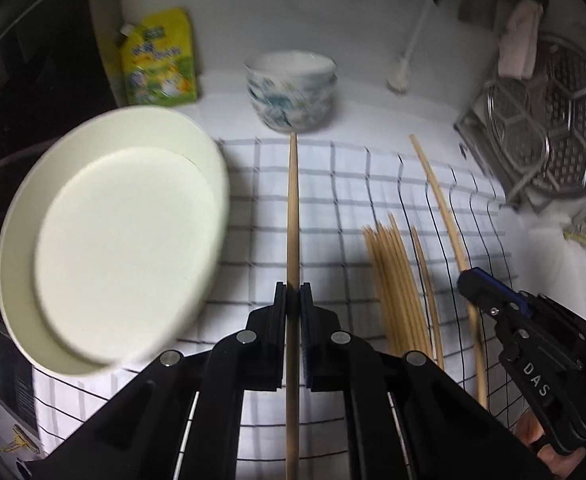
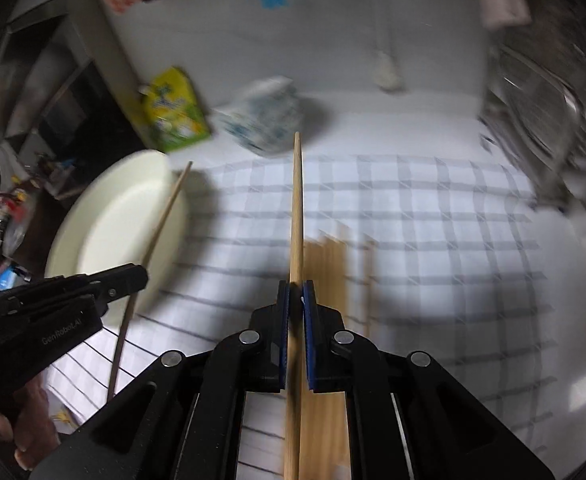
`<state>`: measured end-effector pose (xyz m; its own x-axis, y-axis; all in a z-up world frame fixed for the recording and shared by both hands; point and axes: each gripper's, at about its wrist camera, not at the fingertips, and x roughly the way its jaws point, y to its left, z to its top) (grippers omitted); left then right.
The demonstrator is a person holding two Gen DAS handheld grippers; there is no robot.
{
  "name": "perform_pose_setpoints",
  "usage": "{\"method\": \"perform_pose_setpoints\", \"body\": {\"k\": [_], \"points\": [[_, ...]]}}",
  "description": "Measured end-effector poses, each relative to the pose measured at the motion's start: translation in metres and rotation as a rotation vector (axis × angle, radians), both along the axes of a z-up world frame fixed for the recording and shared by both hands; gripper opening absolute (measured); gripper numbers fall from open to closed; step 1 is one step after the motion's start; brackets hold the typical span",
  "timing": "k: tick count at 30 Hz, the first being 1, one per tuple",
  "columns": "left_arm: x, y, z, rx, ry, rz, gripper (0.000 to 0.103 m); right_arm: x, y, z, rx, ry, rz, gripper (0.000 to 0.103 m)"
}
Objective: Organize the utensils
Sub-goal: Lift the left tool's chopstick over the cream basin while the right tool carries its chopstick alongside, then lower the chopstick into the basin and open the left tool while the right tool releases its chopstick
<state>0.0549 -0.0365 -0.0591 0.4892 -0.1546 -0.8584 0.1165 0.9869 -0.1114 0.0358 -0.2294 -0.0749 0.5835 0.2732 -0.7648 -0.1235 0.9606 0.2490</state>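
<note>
- Checked cloth (image 1: 333, 184) lies under both your grippers.
- Cream dish (image 1: 109, 240) sits left of your L gripper, on the cloth's left edge.
- Chopstick pile (image 1: 397, 280) lies on the cloth btwn your two grippers.
- L gripper (image 1: 293, 294): clenched on one chopstick (image 1: 292, 208), tip pointing fwd past the fingers.
- R gripper (image 2: 296, 292): clenched on another chopstick (image 2: 296, 208), running fwd likewise.
</note>
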Motion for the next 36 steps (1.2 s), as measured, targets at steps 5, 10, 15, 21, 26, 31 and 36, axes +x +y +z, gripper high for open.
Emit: {"method": "perform_pose_setpoints", "body": {"k": [5, 10, 15, 21, 26, 31, 36], "points": [[0.013, 0.066, 0.030, 0.008, -0.067, 0.076, 0.007, 0.042, 0.066, 0.030, 0.038, -0.057, 0.118, 0.007], [0.031, 0.122, 0.034, 0.051, -0.101, 0.138, 0.007, 0.067, 0.137, 0.031, 0.063, -0.067, 0.194, 0.007], [0.050, 0.164, 0.015, 0.066, -0.072, 0.160, 0.007, 0.089, 0.194, 0.010, 0.078, -0.013, 0.227, 0.007], [0.074, 0.184, -0.018, 0.055, -0.017, 0.152, 0.008, 0.111, 0.228, -0.015, 0.064, 0.055, 0.216, 0.007], [0.082, 0.190, -0.034, 0.055, 0.005, 0.134, 0.008, 0.122, 0.240, -0.039, 0.043, 0.123, 0.185, 0.007], [0.086, 0.195, -0.047, 0.059, 0.029, 0.122, 0.008, 0.123, 0.238, -0.049, 0.019, 0.152, 0.153, 0.007], [0.085, 0.203, -0.047, 0.061, 0.029, 0.136, 0.020, 0.119, 0.238, -0.043, -0.002, 0.125, 0.132, 0.010]]}}
